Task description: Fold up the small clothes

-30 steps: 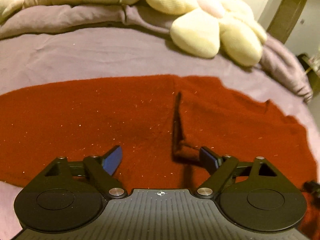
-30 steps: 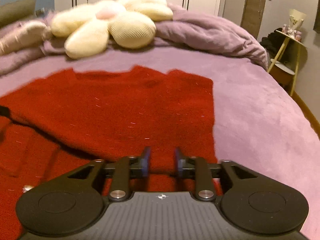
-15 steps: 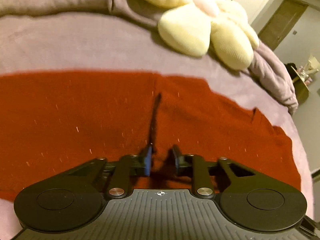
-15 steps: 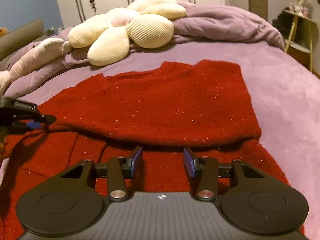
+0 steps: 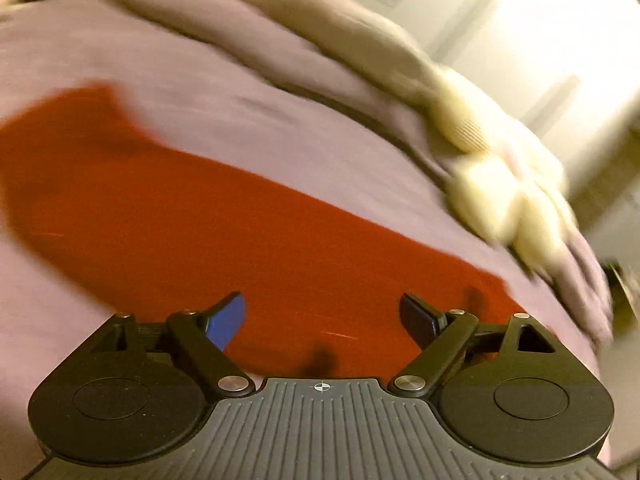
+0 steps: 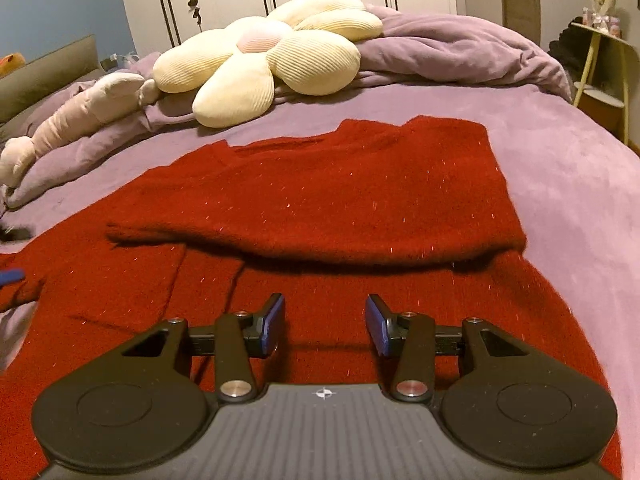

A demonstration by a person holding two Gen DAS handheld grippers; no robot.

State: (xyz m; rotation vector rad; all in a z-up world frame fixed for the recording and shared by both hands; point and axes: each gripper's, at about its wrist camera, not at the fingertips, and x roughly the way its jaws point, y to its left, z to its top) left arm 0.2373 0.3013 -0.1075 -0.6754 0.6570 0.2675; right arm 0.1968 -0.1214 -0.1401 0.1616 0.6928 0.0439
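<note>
- Holding both tools above the bed (image 6: 560, 168), we see the red sweater (image 6: 320, 200) spread on the purple cover, directly ahead of and beneath each gripper.
- Right gripper (image 6: 326, 324): fingers parted to a moderate gap, nothing between the blue pads (image 6: 276, 320). It sits over the near layer of the sweater; a folded-over upper layer lies just beyond the fingertips, its rolled edge running across the view.
- Left gripper (image 5: 322, 318): fingers spread wide, nothing held. The sweater (image 5: 200, 220) lies below and ahead as a band slanting across the view; this view is heavily motion-blurred, so we cannot tell whether the fingertips touch the fabric.
- A flower-shaped cushion (image 6: 272, 52) and a crumpled duvet (image 6: 460, 48) lie at the far side of the bed, well apart from the sweater.
- Change against half a second ago: the left gripper was nearly closed at a raised ridge of fabric; it now stands wide open, and its view has swung to one side. The right gripper has widened its gap, and the folded layer lies in much the same place.
</note>
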